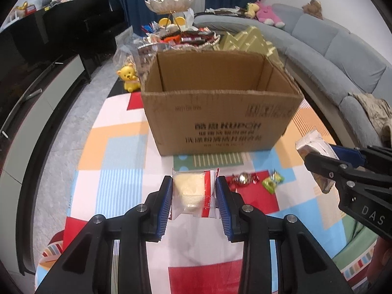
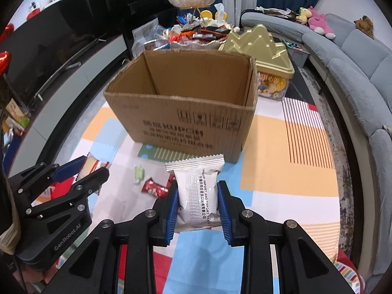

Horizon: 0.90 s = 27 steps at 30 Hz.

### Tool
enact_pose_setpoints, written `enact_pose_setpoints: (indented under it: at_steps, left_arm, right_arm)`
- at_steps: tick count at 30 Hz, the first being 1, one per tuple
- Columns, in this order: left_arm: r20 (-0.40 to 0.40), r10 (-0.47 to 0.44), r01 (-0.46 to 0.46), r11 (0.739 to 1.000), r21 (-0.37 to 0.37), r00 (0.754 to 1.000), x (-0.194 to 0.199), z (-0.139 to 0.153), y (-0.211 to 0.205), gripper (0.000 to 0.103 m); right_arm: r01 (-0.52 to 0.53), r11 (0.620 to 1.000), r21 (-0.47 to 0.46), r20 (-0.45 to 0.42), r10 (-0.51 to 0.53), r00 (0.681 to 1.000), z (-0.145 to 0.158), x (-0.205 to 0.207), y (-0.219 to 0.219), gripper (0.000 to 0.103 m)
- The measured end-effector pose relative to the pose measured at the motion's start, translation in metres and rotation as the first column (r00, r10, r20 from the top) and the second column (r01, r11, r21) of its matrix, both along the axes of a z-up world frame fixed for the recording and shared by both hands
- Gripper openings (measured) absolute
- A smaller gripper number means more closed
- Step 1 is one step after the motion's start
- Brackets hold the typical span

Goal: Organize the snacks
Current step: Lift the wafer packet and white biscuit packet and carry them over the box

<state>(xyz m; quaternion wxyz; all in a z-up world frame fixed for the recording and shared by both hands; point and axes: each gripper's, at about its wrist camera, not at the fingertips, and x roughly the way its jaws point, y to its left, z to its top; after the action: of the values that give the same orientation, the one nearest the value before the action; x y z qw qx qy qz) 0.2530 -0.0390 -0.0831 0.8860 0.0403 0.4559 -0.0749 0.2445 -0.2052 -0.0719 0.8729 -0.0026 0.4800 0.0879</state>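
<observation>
My left gripper (image 1: pixel 193 191) clamps clear-wrapped snack (image 1: pixel 193 193), right gripper (image 2: pixel 198 201) silver packet (image 2: pixel 196 191); cardboard box (image 1: pixel 220 120) seemingly empty, three candies (image 1: pixel 254 181) left.

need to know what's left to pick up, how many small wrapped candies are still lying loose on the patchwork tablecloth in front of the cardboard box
3: a silver and red foil candy, a green wrapped candy beside it, and a red wrapped candy, which the left gripper may hide in its own view. More may be hidden.
</observation>
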Motion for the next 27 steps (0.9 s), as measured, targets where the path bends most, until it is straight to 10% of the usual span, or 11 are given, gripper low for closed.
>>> enact_pose_setpoints:
  at_steps: [27]
  left_arm:
    - [0.100,0.025,-0.025,1.000,0.001,0.995,0.073,0.065,-0.005,0.035]
  right_arm:
    - [0.046,0.999,0.009,0.120,-0.047,0.992,0.062,0.059,-0.006,0.032]
